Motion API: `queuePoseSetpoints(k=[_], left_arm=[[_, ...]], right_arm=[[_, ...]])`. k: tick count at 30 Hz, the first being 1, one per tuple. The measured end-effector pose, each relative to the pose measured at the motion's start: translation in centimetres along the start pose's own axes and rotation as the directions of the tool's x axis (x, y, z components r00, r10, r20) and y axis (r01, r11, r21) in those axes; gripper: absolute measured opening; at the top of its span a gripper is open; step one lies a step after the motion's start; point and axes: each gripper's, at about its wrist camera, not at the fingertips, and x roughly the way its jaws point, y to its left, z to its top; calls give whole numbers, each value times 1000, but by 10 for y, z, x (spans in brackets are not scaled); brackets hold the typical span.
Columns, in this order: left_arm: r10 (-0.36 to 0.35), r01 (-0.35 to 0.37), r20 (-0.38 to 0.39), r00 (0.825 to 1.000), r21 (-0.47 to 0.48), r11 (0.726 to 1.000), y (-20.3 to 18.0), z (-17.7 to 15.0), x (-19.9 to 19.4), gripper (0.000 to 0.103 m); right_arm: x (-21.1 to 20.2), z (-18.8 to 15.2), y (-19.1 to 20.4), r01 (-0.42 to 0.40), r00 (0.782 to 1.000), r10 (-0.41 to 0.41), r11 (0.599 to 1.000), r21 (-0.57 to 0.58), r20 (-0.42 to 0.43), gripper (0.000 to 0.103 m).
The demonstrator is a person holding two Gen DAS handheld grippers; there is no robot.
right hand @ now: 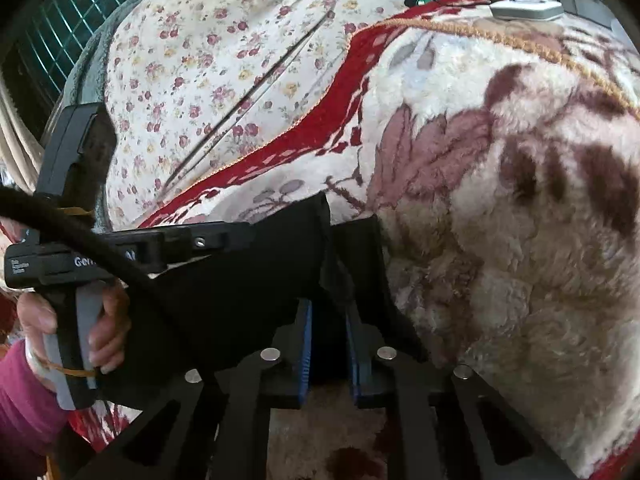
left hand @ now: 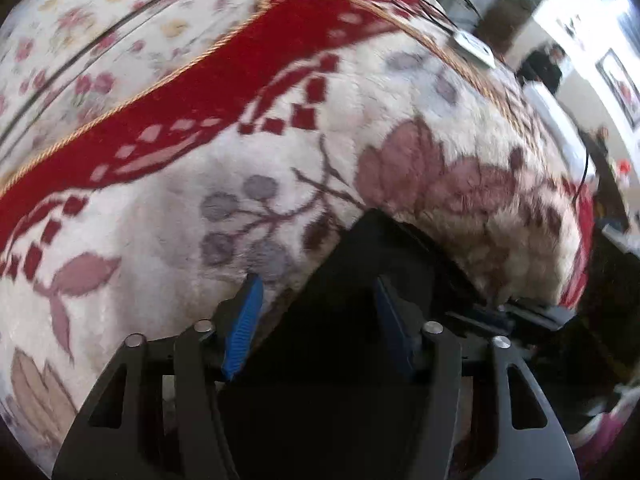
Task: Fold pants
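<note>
Fabric everywhere, and most of it hard to read. Starting on the left: the left tongs (left hand: 318, 320) sit spread wide, blue pads (left hand: 244, 328) well apart, with black pants (left hand: 360, 280) bunched in the gap between them. I honestly can't tell if either pad touches the cloth; it's just a dark mass with no visible folds or edges. The pants lie on a fluffy cream blanket (left hand: 168, 208) with a red border and pinkish flowers, motion-blurred here. Behind it is a small-flowered bedsheet (left hand: 100, 20).

Over on the right wrist view, the left hand (right hand: 100, 320) holds its grip at the far left, partly cut off by a thick black cable (right hand: 80, 232). Further right, the right tongs (right hand: 328, 344) are clamped down on a ridge of the pants (right hand: 260, 280), pads close together with cloth pinched between. The pants run off under the tool, so their full shape is hidden. A white gadget (right hand: 528, 8) sits at the top right, partly cropped.
</note>
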Motion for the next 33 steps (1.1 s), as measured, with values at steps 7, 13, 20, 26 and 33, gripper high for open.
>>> queuePoseSetpoints(k=[7, 13, 20, 26, 33], left_arm=[[48, -53, 46, 998, 115, 992, -40, 1, -12, 11], [47, -53, 59, 997, 119, 991, -57, 5, -2, 10], [87, -91, 63, 994, 60, 994, -50, -3, 4, 16], [108, -106, 134, 985, -18, 994, -42, -22, -43, 16], [140, -95, 235, 962, -194, 976, 3, -69, -119, 48]], right_arm=[[-24, 2, -2, -31, 998, 29, 999, 40, 55, 8], [-41, 6, -9, 23, 998, -27, 998, 66, 62, 8], [-20, 5, -7, 120, 993, -119, 992, 32, -15, 9], [-42, 6, -5, 98, 995, -99, 993, 68, 9, 19], [-66, 10, 16, -95, 991, 87, 992, 79, 100, 33]])
